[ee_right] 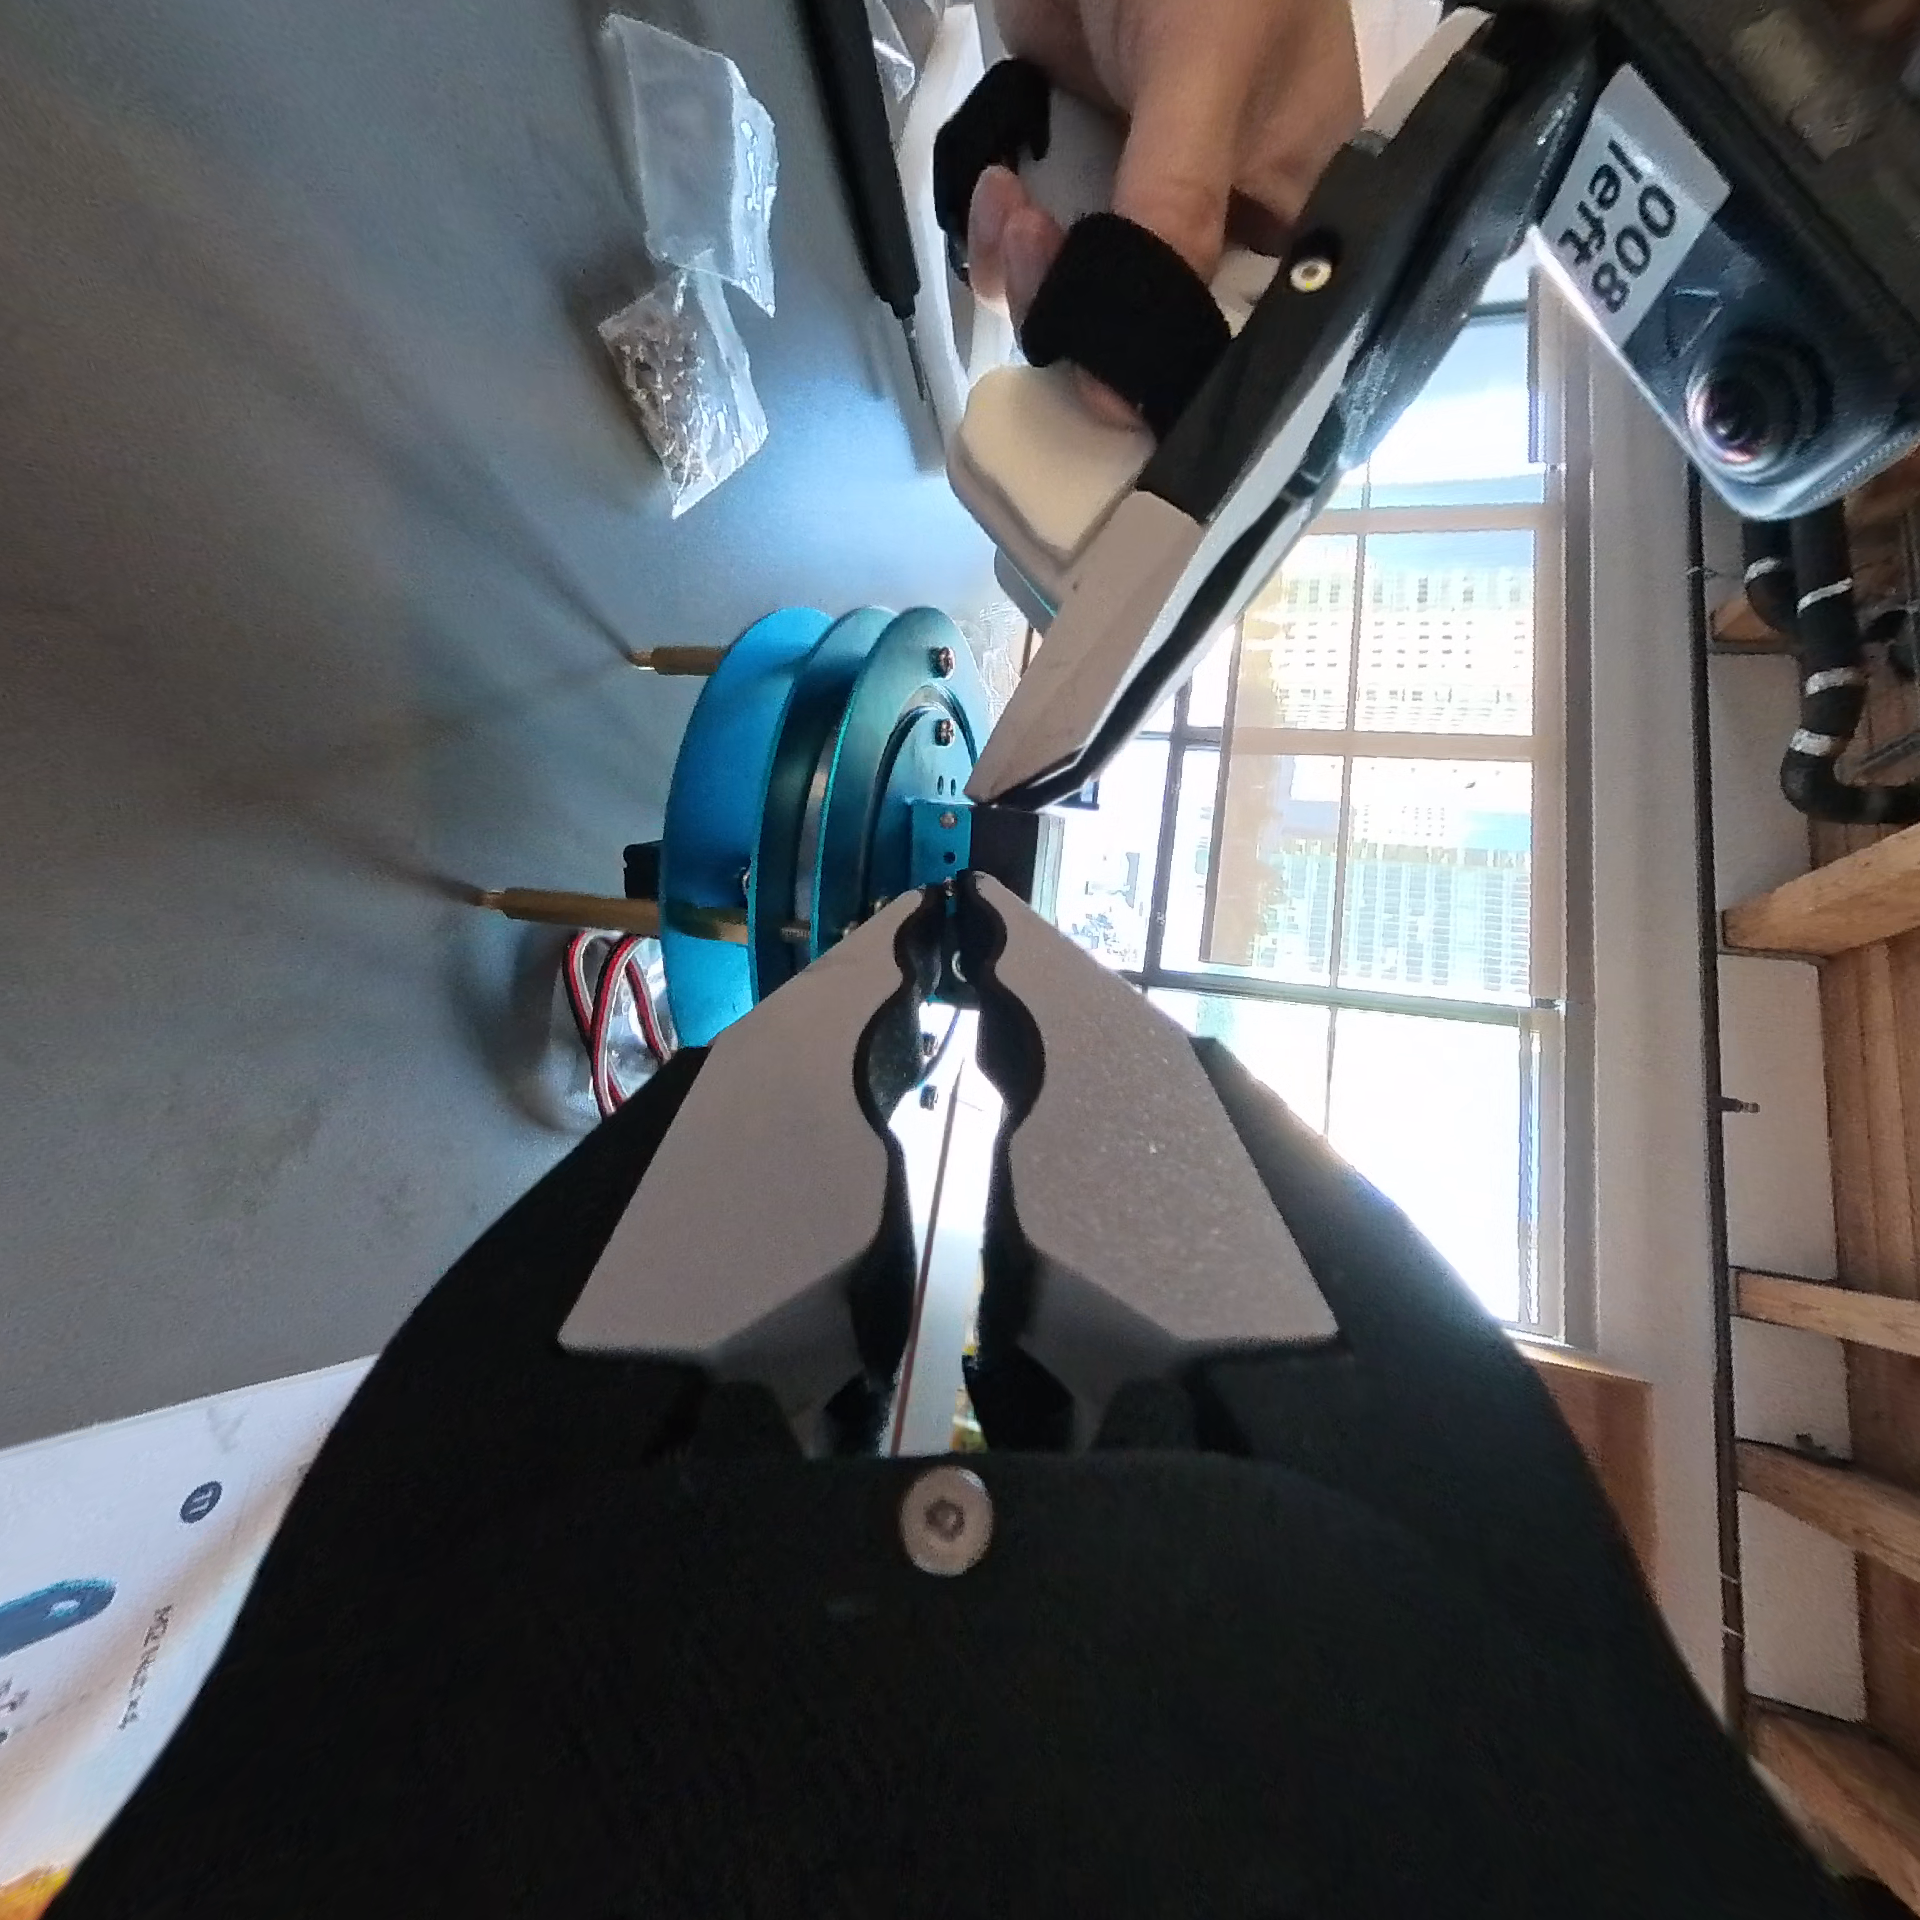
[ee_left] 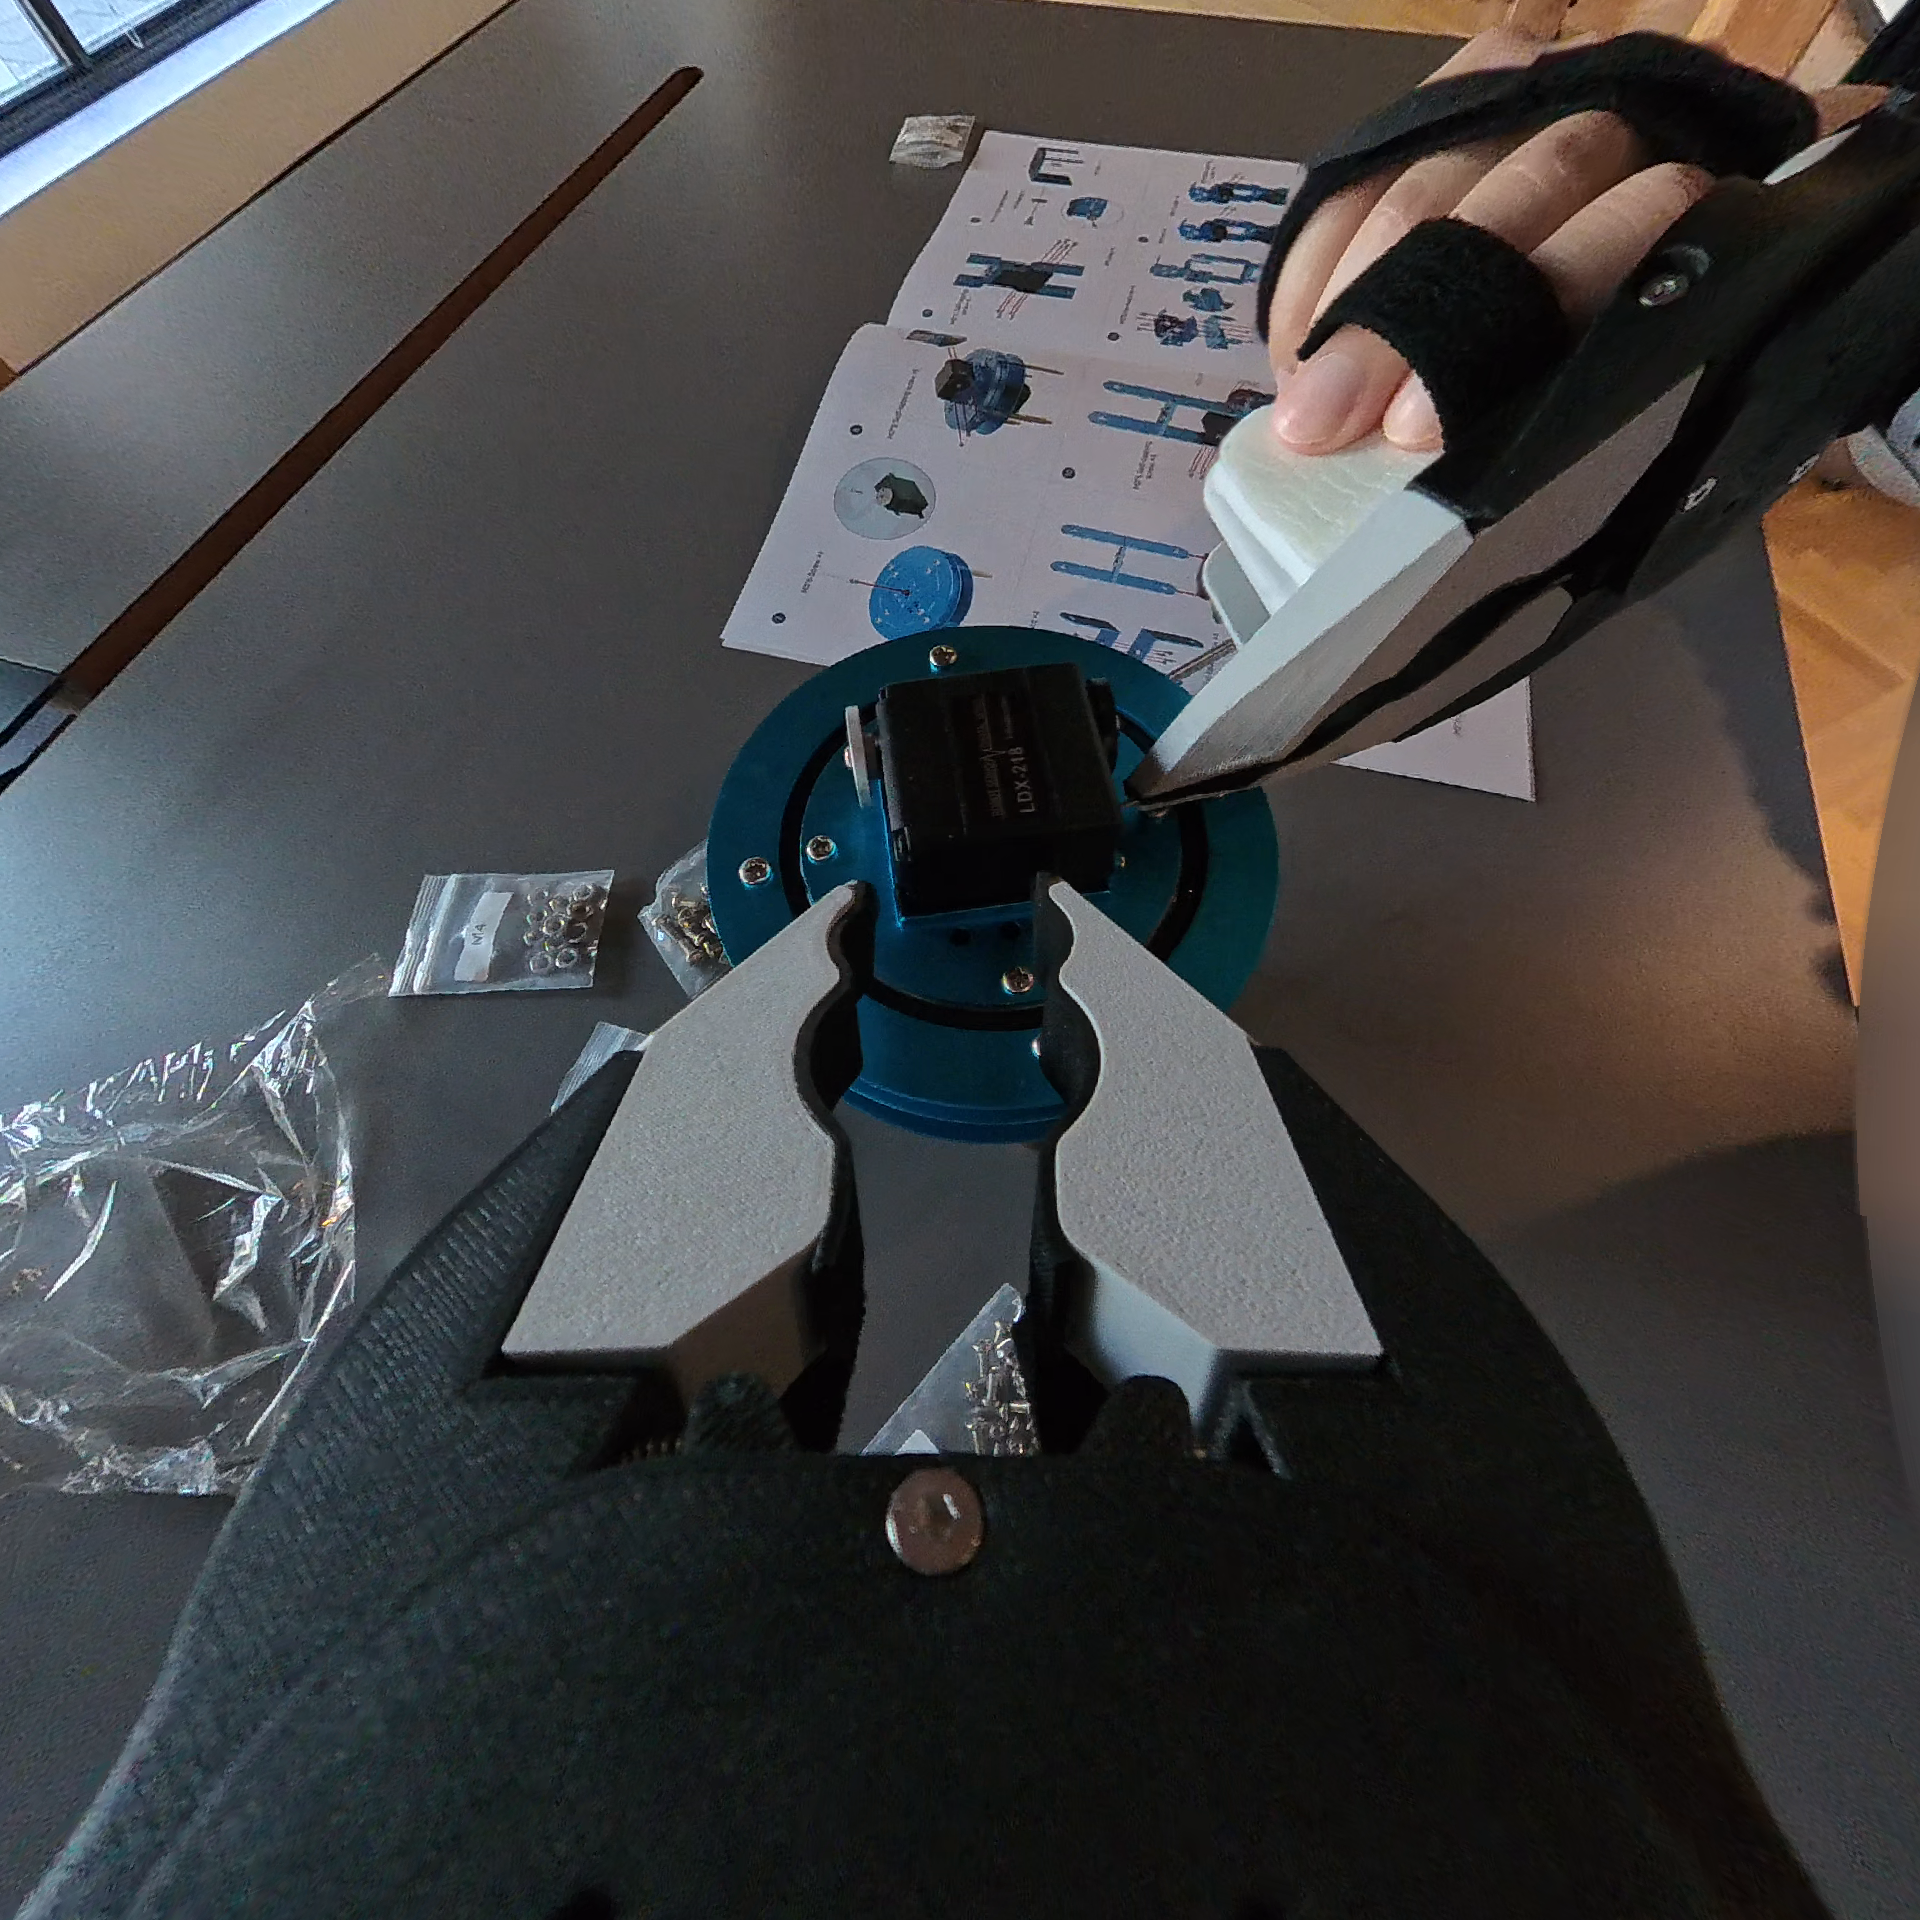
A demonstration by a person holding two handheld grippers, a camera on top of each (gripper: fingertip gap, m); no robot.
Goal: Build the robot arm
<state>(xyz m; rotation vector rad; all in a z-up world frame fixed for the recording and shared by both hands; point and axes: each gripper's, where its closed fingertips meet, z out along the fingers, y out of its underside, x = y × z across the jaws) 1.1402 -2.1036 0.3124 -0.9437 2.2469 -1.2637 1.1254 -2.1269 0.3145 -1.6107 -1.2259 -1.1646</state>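
Left tongs [ee_left: 948, 902] sit low centre of the left wrist view, tips spread with a clear gap between them, straddling the near edge of the black servo [ee_left: 992, 784] without obviously pinching it. That servo sits on a blue round base [ee_left: 1226, 914] in the middle of the frame, on the dark worktop [ee_left: 416, 582].

Right tongs [ee_right: 954, 883] come in from the upper right of the left wrist view, where their tips look pressed together right at the servo's far corner. In the right wrist view the tips are nearly shut on something tiny and dark beside a small blue bracket [ee_right: 940, 836]; can't tell what it is, maybe a screw. That view is rolled sideways, so the base shows edge-on as stacked blue discs on brass standoffs [ee_right: 582, 906], with red, white and black wires [ee_right: 613, 997] curling underneath.

Around the base: a small bag of nuts [ee_left: 509, 930] to its left, a bag of screws [ee_left: 686, 920] touching the base's left edge, crumpled clear plastic [ee_left: 156, 1226] at the lower left, and printed instruction sheets [ee_left: 935, 447] behind it toward the upper right. A person's hand [ee_left: 1455, 249] in black straps holds the right tongs.
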